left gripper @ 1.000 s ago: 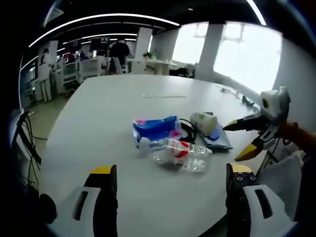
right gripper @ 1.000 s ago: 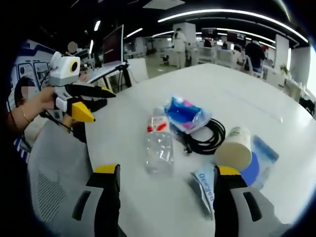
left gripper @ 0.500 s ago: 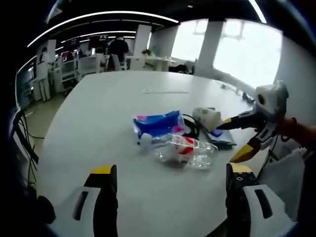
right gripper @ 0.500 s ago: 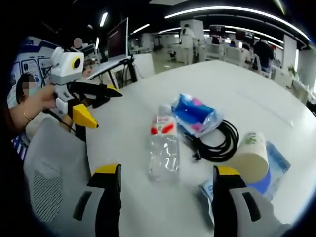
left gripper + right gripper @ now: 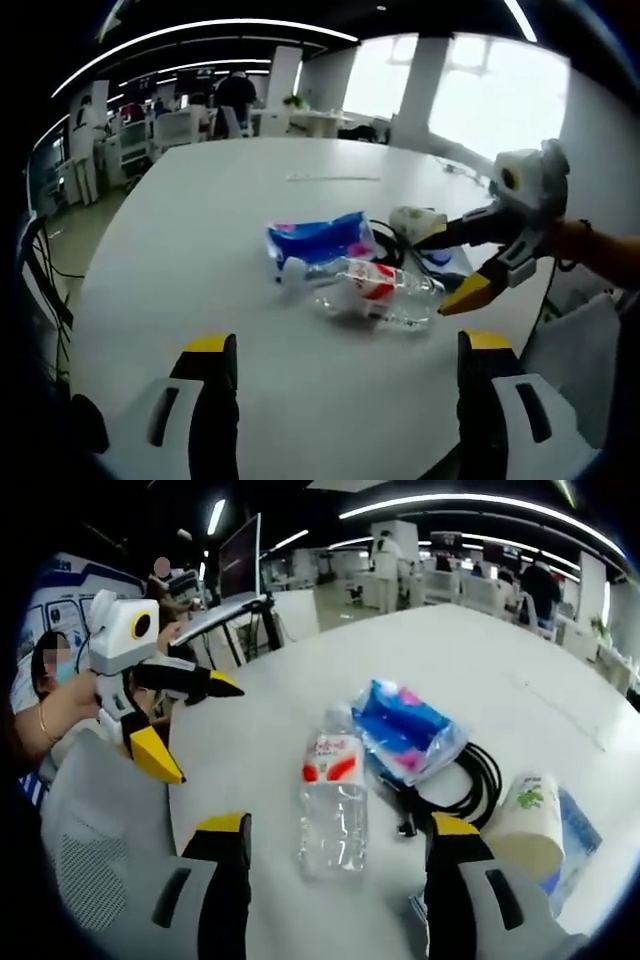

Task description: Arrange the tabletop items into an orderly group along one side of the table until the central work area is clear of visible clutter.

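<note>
Several loose things sit bunched near one edge of the white table, and from where the left gripper looks on, the clear plastic bottle lies on its side nearest to it, cap end toward the blue packet. Just behind are the coiled black cable and a paper cup tipped over on a blue pouch. The left gripper's jaws stand wide apart and hold nothing, well short of the bottle. The right gripper comes in from the right of this view, held in a hand with the wrist bent so its yellow tips splay open over the far end of the bottle; whether they touch it I cannot tell.

Seen along the right gripper, the bottle lies lengthwise straight ahead between the jaws, which are spread wide and empty. I would judge the bottle is the piece being gone for. To do it well, the jaws should straddle the barrel across its width, near the labelled middle, and close gently, since thin plastic will buckle or roll away. The packet touches the bottle's shoulder, so a clean lift beats a drag. The cable, cup and pouch lie to the right. The left gripper hangs off the table's near corner, held in a hand, tips parted, one pointing down, nothing in them.
</note>
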Demonstrator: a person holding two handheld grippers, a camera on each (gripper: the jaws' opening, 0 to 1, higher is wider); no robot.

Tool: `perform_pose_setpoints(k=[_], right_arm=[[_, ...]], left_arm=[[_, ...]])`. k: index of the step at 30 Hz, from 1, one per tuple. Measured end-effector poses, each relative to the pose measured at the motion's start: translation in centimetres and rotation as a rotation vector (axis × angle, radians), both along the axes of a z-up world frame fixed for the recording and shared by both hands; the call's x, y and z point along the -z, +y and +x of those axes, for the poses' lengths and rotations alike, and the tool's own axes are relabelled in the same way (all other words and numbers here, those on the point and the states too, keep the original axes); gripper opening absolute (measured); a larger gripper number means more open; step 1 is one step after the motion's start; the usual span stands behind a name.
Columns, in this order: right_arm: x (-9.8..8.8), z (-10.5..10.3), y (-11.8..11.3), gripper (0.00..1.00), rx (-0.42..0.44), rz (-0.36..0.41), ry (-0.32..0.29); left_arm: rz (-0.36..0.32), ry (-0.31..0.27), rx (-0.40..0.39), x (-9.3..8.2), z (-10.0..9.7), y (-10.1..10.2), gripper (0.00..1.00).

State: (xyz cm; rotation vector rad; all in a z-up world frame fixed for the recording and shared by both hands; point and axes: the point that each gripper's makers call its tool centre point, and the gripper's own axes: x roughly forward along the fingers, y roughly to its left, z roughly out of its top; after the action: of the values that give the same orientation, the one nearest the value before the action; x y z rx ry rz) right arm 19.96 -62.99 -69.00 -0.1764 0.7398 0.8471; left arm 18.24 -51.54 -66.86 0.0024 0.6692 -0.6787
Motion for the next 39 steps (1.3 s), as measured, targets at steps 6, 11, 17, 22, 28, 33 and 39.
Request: perform_pose_setpoints(k=[6, 11, 17, 22, 28, 33, 39], right_arm=[[0.3, 0.5, 1.0, 0.67, -0.002, -0.001, 0.012], [0.5, 1.1, 1.7, 0.63, -0.009, -0.016, 0.000], [0.9, 1.3, 2.3, 0.60, -0.018, -0.023, 0.002], [1.2, 2.0, 3.5, 0.59, -0.024, -0.029, -0.003], [1.3, 2.8, 4.5, 0.55, -0.027, -0.041, -0.005], [1.7, 2.8, 4.9, 0.52, -0.043, -0.057, 0.007], [2.1, 3.4, 4.7, 0.46, -0.046, -0.082, 0.003]], left_arm=[[-0.004, 0.003, 0.018, 0.2, -0.1, -0.2, 0.89], [-0.042, 0.008, 0.013, 0.3, 0.0, -0.5, 0.89], [-0.015, 0.006, 0.027, 0.6, 0.0, -0.4, 0.89], [-0.005, 0.015, 0.030, 1.1, 0.0, -0.3, 0.89], [0.000, 0.017, 0.035, 1.1, -0.1, -0.4, 0.89], [0.004, 0.022, 0.037, 1.3, -0.1, -0.4, 0.88], [0.000, 0.023, 0.034, 1.4, 0.0, -0.4, 0.88]])
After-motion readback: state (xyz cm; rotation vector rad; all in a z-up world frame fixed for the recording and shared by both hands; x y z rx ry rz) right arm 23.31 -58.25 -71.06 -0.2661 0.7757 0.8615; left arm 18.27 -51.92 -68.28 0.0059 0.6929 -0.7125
